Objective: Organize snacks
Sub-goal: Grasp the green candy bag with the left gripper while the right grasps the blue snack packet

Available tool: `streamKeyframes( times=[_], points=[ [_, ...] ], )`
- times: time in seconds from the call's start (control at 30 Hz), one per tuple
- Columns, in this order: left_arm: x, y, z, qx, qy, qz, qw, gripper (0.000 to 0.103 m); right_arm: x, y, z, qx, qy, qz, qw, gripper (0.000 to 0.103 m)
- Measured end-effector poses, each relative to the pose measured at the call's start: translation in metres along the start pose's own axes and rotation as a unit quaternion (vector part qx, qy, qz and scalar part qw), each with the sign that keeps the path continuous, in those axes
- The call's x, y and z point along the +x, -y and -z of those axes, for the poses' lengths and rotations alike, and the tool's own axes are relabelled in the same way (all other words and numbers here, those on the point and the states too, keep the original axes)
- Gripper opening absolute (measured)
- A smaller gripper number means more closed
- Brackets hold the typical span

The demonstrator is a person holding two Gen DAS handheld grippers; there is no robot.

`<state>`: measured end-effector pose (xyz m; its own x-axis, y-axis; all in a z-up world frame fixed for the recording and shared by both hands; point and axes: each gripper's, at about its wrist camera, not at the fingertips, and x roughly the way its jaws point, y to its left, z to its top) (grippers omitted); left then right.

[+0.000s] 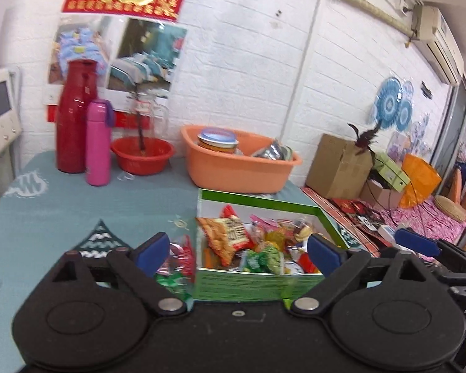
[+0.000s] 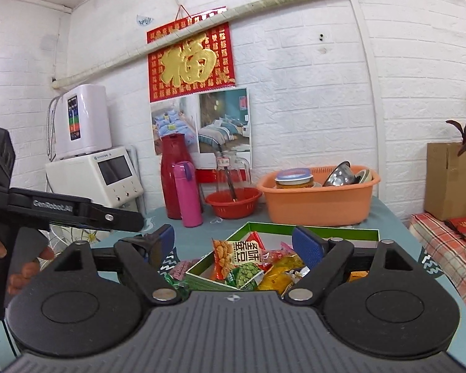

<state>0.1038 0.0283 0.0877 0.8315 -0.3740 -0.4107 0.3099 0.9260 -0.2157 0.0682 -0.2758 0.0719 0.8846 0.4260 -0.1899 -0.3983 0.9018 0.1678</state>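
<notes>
1. The snacks sit in a green-edged box [image 2: 313,233] on the teal tablecloth [image 1: 62,211], piled loose. Topmost is an orange peanut packet [image 2: 233,258] with big Chinese characters, and a green pea packet [image 2: 247,275] lies just under it.
2. A few wrappers, red and green [image 1: 177,261], lie outside the box, right beside its left wall.
3. The left gripper [image 1: 239,248] has its blue pads spread wide with nothing between them, hovering over the near edge of the box.
4. The right gripper [image 2: 233,244] is also spread wide and holding nothing, low over the same box.
5. Readable stuff: in the right wrist view the other tool's side says "GenRobot.AI" [image 2: 52,202], and the red wall hanging [image 2: 191,62] has a big gold 福.
6. At the back of the table: a tall red flask [image 2: 174,177], a pink bottle [image 2: 188,194], a red bowl [image 2: 233,202], and an orange tub [image 2: 320,199] holding a tin and metal bowls.
</notes>
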Motion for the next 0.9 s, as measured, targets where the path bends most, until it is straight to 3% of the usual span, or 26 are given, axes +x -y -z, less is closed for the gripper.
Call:
streamKeyframes(
  times=[0.13,0.43,0.7,0.9],
  points=[
    [-0.002,-0.017,0.018,-0.013,-0.022,-0.017,0.9995,0.103,0.01,0.004,0.019,-0.001,-0.03,0.005,1.0,0.103],
    [0.046,-0.043,0.064,-0.049,-0.103,0.0,0.9935,0.103,0.047,0.03,0.077,0.016,-0.161,0.058,0.985,0.103],
    [0.08,-0.058,0.072,-0.054,-0.112,-0.024,0.9919,0.103,0.08,0.04,0.094,0.006,-0.196,0.058,0.979,0.103],
    [0.113,-0.063,0.063,-0.039,-0.107,-0.025,0.9932,0.103,0.099,0.041,0.099,0.005,-0.224,0.029,0.974,0.103]
  ],
)
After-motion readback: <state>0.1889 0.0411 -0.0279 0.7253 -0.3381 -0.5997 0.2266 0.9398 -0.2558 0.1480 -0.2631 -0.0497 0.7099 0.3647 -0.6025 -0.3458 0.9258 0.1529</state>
